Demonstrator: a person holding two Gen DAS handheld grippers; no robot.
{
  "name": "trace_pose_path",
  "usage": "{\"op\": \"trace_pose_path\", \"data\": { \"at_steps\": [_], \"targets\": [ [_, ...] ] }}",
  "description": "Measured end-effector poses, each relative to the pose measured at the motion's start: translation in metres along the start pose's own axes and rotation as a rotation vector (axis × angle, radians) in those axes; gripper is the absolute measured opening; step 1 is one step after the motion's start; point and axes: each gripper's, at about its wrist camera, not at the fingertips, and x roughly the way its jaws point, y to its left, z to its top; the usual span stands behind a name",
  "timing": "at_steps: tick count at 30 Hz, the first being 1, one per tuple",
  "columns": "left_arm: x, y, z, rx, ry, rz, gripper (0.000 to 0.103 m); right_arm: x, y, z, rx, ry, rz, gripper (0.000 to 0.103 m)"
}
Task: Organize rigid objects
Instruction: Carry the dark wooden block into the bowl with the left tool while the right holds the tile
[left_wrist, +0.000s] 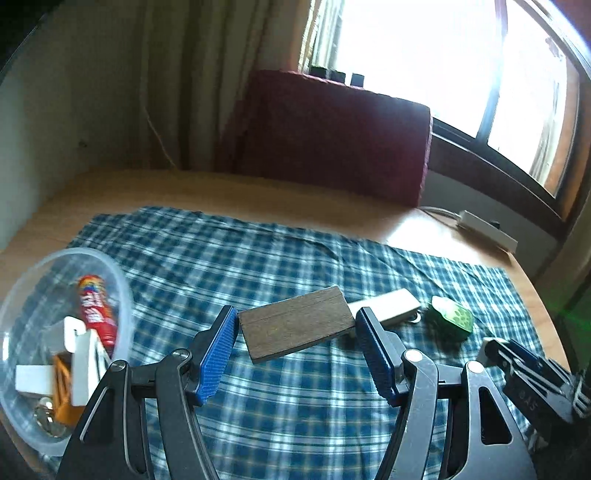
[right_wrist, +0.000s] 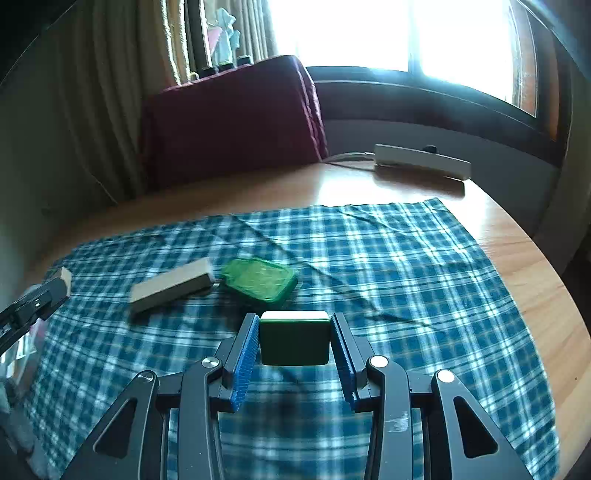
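My left gripper is shut on a dark wooden block, held tilted over the blue checked cloth. At the left stands a clear plastic bowl with a red tube, white pieces and an orange item inside. My right gripper is shut on a small green block with a white top. A pale rectangular block and a green lidded case lie side by side on the cloth ahead of it. In the left wrist view they appear as the pale block and green case.
A maroon-covered box stands at the back of the wooden table by the curtains. A white power strip lies at the back right under the window. The cloth's right half is bare.
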Motion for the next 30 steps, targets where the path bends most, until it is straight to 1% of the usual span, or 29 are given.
{"op": "trace_pose_path", "data": {
  "at_steps": [4,6,12,13,17,23,24,30],
  "targets": [
    [-0.014,0.018,0.003,-0.013,-0.043,0.032,0.066,-0.008,0.011,-0.004,0.004,-0.018,0.027,0.041],
    [-0.022,0.033,0.003,-0.025,-0.062,0.051,0.066,-0.010,0.016,-0.006,0.004,-0.016,0.041,0.041],
    [-0.033,0.063,0.000,-0.063,-0.087,0.092,0.066,-0.012,0.033,-0.013,-0.008,-0.001,0.073,0.041],
    [-0.031,0.061,0.001,-0.067,-0.090,0.099,0.066,-0.013,0.036,-0.014,-0.008,0.001,0.078,0.041],
    [-0.038,0.076,-0.001,-0.087,-0.116,0.139,0.066,-0.014,0.045,-0.018,-0.012,0.008,0.093,0.041],
    [-0.054,0.114,-0.003,-0.135,-0.145,0.186,0.066,-0.012,0.054,-0.024,-0.013,0.025,0.100,0.041],
    [-0.050,0.107,-0.003,-0.140,-0.147,0.193,0.066,-0.012,0.055,-0.025,-0.011,0.027,0.100,0.041],
    [-0.049,0.124,-0.004,-0.177,-0.160,0.234,0.066,-0.012,0.062,-0.028,-0.010,0.036,0.109,0.041]
  ]
}}
